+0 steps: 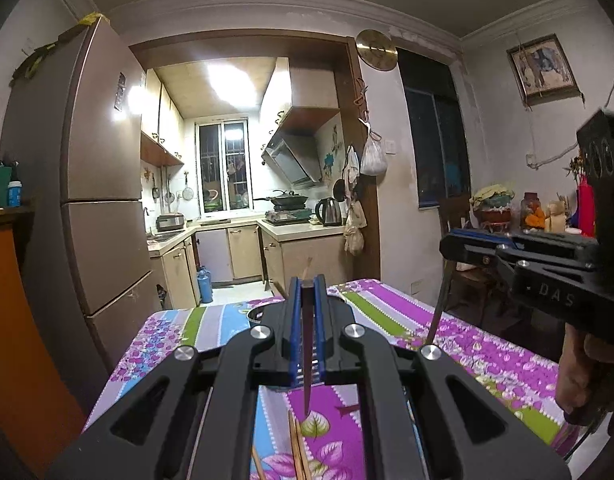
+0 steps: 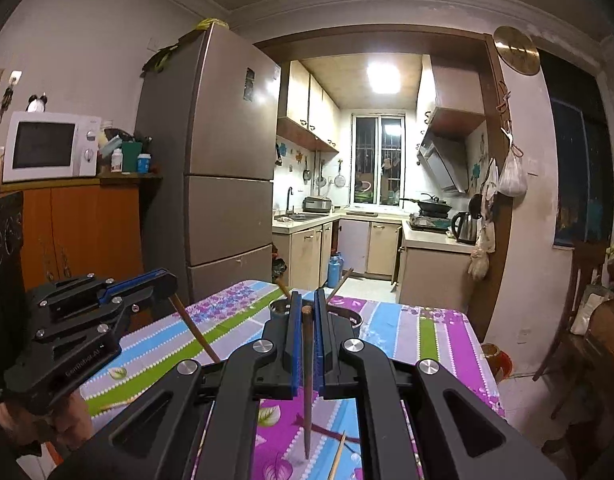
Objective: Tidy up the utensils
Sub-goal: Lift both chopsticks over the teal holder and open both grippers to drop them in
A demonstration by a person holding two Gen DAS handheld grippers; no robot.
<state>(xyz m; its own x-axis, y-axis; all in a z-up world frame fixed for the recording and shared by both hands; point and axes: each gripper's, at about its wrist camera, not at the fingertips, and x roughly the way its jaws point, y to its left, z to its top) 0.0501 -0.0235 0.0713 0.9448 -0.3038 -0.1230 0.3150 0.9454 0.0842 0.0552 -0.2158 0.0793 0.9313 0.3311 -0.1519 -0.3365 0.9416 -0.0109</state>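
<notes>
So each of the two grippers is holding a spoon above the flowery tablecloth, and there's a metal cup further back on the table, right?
Not quite: they hold chopsticks, not spoons. The left wrist view shows the left gripper shut on a dark chopstick; the right wrist view shows the right gripper shut on another chopstick. The tablecloth and the metal cup are as you say.

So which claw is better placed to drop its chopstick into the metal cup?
Right, probably. Seen from the right claw, the metal cup sits straight ahead behind its chopstick. The left claw hangs off to the side, also holding one.
</notes>
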